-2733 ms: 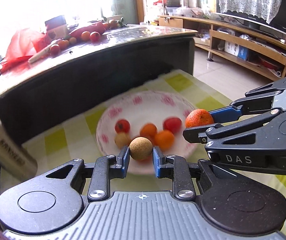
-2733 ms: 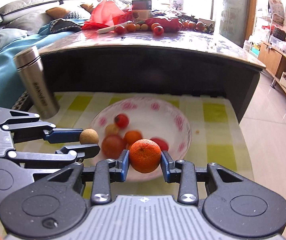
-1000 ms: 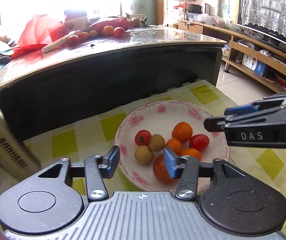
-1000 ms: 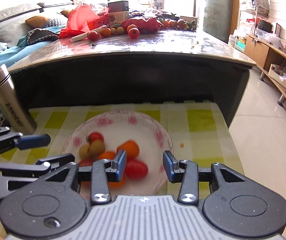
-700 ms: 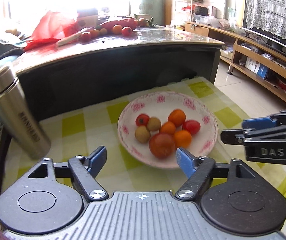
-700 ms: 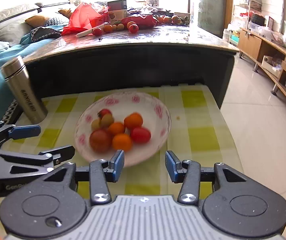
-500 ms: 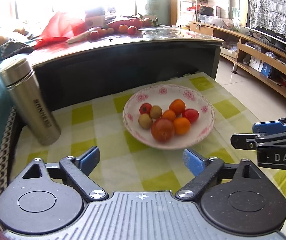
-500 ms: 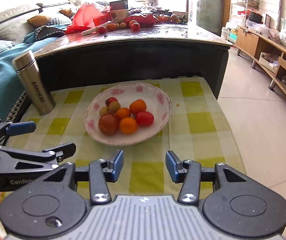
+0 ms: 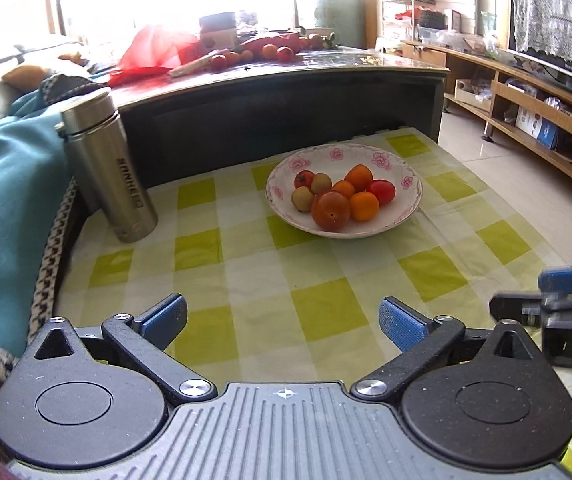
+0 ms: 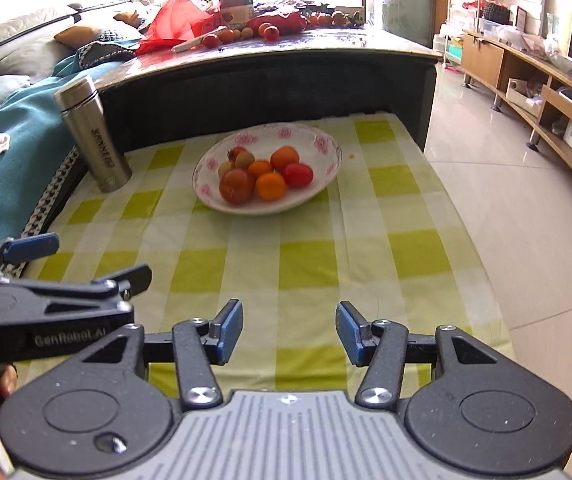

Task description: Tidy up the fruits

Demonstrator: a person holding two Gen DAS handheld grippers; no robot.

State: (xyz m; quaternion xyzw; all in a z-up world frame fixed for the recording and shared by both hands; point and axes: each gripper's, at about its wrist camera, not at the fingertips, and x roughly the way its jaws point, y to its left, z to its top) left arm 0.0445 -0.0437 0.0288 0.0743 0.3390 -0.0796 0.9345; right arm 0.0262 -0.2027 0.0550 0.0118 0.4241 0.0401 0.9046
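Green-and-white checked cloth (image 10: pixel 306 256) covered the low table I was working over, and both tools hung above its near end. My left gripper (image 9: pixel 281 320) had its blue pads spread wide with nothing between them, and my right gripper (image 10: pixel 289 330) was spread and empty too. Straight ahead of both, well apart, sat the white floral-rimmed bowl (image 10: pixel 326 148) holding the pile of red, orange and tan fruits (image 10: pixel 263 174). From where I sat, I'd say the right one had the more head-on line.
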